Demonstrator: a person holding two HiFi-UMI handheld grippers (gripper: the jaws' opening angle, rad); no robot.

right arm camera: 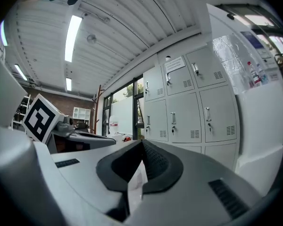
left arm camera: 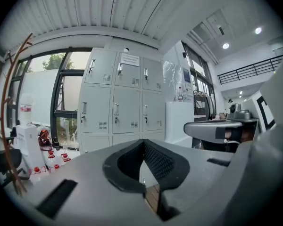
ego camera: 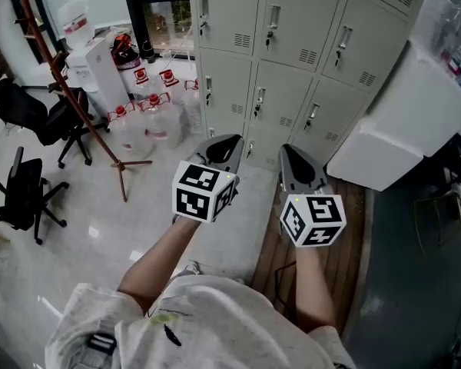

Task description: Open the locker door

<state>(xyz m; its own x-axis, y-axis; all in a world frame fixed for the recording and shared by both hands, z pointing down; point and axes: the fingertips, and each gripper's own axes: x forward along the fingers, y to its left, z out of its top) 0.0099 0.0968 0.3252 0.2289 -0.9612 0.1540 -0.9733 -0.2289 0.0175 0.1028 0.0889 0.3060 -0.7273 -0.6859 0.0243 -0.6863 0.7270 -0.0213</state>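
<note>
1. Left gripper: jaws clenched tip to tip with nothing between them. It is held out front and tilted slightly down.
2. Right gripper: jaws also pressed together and empty. It sits level, just beside the left one.
3. Lockers: a grey bank, three columns in view, straight ahead of both grippers. Neither gripper touches them.
4. Locker doors: every door in view is closed. Each has a handle near its left edge and a vent slot low on its right.
5. I can't tell which door is the target.
6. A white cabinet stands just right of the lockers.
7. Water jugs with red caps sit on the floor left of the lockers. A coat stand and black office chairs are further left.
8. A wooden floor strip runs under the right arm.
</note>
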